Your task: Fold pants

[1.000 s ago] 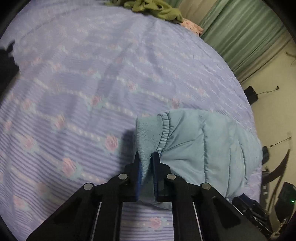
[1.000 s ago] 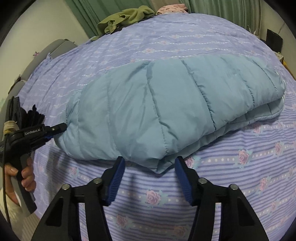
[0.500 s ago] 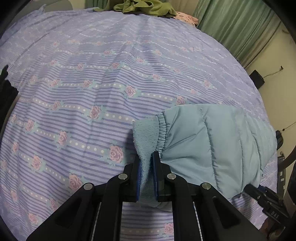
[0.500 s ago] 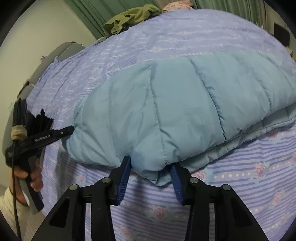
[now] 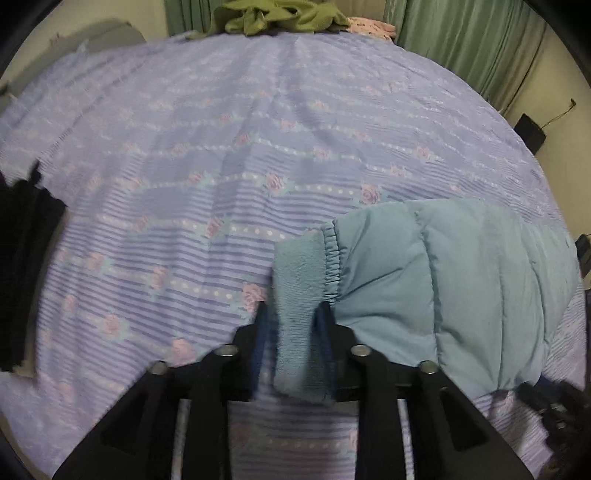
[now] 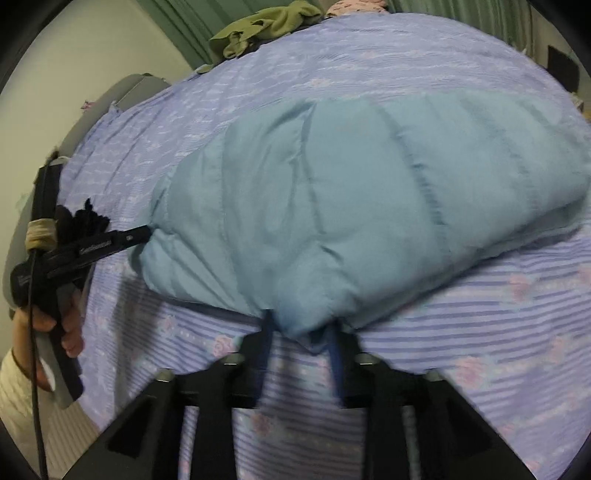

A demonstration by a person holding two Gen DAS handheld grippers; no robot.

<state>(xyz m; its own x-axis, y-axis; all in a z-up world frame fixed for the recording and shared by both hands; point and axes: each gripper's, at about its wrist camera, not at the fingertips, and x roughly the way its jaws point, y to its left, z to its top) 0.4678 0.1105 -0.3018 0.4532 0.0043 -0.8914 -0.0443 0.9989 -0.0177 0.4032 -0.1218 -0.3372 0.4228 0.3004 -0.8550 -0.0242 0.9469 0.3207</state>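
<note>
A pair of pale blue quilted, padded pants is seen folded into a thick bundle on a bed covered by a lilac striped bedspread printed with pink roses. In the right wrist view the bundle fills the middle of the frame, running from the centre left to the right edge; in the left wrist view only its end is shown, in the lower right, where a ribbed knit cuff projects past a gathered elastic seam toward the lower centre.

The left gripper is shown at the bottom centre of its own view, its blue-padded jaws standing on either side of the ribbed cuff. The jaws are opening: a gap is visible beside the left pad, while the cuff lies against the right one, so the cuff is between them but is not pinched. In the right wrist view the same gripper appears at the left edge, held by a person's hand in a cream sleeve, its tip reaching the left end of the bundle.

The right gripper is shown at the bottom centre of its view, with a bulging lower corner of the pants between its blue pads. Its jaws are opening too, though the fabric is pressed against both pads.

An olive green crumpled garment is seen at the top centre of the left wrist view, at the far edge of the bed, with green curtains to the upper right.
</note>
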